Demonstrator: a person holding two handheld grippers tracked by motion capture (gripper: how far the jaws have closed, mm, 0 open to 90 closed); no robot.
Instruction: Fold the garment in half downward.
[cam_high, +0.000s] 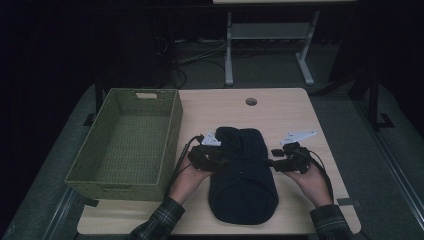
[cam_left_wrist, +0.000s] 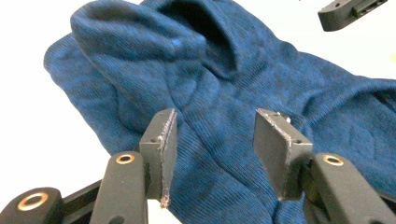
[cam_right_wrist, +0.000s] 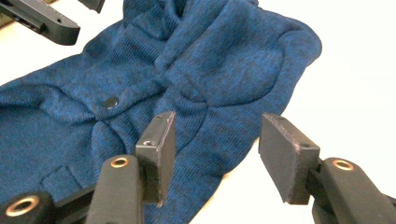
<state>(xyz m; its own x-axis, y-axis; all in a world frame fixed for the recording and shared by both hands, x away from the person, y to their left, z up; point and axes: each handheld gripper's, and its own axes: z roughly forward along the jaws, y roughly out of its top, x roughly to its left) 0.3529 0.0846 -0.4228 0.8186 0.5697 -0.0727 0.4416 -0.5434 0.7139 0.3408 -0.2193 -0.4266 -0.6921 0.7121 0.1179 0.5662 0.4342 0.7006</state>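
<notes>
A: Since both sets of jaws stand apart with nothing pinched, why are they parked on either side of the dark blue knitted garment (cam_high: 243, 172)?

B: It looks like a fold just finished or about to be adjusted. The left hand-held gripper (cam_high: 216, 159) sits at the garment's left edge and the right hand-held gripper (cam_high: 274, 162) at its right edge, each moderately wide, the fabric below the pads rather than between them.

A: And where does the garment lie?

B: On the pale wooden bench (cam_high: 285, 107), toward the near edge and roughly midway across, folded into a narrow bundle. From overhead it is dim, so I can't be sure how many layers it has.

A: The green woven basket (cam_high: 127, 142)?

B: At the bench's left edge, empty; probably where the bundle goes.
</notes>
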